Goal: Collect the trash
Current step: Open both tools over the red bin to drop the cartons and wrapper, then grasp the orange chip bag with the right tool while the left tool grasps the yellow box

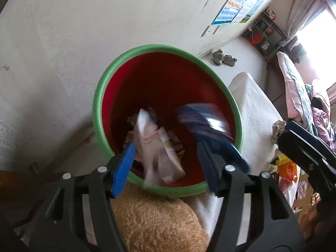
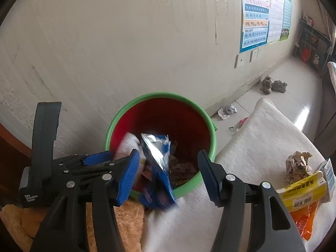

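Both claws hang spread and empty over the red bucket (image 2: 161, 124) at centre frame, the left claw (image 1: 166, 166) above a pale wrapper (image 1: 156, 145) and the right claw (image 2: 168, 174) above a blue packet (image 2: 156, 157), both blurred, dropping in. Next target looks like the crumpled paper (image 2: 298, 166) at right on the white cushion (image 2: 252, 147): right claw is nearer.

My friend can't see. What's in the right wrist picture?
A blue snack wrapper drops from the open right gripper into a red bin with a green rim, beside a white wall. The left gripper is next to it, and a crumpled paper ball waits on a white cloth.
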`<state>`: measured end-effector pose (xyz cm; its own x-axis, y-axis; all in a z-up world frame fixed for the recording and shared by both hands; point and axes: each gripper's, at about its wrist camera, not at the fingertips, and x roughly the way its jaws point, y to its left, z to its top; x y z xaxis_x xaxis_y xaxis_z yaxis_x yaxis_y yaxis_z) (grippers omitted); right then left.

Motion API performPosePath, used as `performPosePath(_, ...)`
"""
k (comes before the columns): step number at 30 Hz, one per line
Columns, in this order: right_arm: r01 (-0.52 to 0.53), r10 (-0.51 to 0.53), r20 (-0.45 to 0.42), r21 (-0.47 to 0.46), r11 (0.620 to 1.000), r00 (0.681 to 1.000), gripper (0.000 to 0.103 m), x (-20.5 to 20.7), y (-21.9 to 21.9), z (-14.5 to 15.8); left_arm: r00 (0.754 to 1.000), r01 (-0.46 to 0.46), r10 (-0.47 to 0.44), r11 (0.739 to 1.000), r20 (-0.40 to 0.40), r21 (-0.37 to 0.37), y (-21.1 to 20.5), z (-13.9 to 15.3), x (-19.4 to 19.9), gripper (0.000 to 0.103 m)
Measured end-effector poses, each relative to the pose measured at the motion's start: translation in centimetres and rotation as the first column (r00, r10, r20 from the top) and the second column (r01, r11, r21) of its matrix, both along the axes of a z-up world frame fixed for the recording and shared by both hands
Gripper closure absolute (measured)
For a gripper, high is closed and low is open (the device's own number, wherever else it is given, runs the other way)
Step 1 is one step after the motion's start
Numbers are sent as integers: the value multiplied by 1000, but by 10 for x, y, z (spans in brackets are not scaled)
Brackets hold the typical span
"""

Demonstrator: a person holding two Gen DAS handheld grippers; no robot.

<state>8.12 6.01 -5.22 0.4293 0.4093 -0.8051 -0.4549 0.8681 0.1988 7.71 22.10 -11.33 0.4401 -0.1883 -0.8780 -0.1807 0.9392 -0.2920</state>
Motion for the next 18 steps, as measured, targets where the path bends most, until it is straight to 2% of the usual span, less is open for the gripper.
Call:
performPosePath(4, 29, -28, -20, 24, 999, 999, 45, -5, -20, -2, 1000, 14, -14, 1000, -7, 5, -3, 1, -4, 43)
performPosePath(6, 57, -57, -20, 23, 998, 998, 39, -12, -37, -4, 1000, 23, -23, 1000, -8, 6, -6, 1, -5, 43)
performPosePath(10, 175, -176, -36, -14, 984, 984, 39, -22, -96, -16, 999, 43, -43, 999, -9, 14, -12, 2, -7, 43)
performPosePath(14, 374, -377, -21, -95, 923, 926, 37, -25, -175, -28, 997, 70, -69, 997, -17, 16, -27, 1, -7, 43)
performPosePath(16, 477, -484, -28, -124, 870, 875, 36, -21, -214, -36, 995, 94, -94, 995, -20, 16, -39, 1, -8, 43)
performPosePath(18, 536, -547, -51, -144, 832, 836, 34, -16, -239, -45, 993, 117, -117, 993, -22, 16, -51, 1, -9, 43)
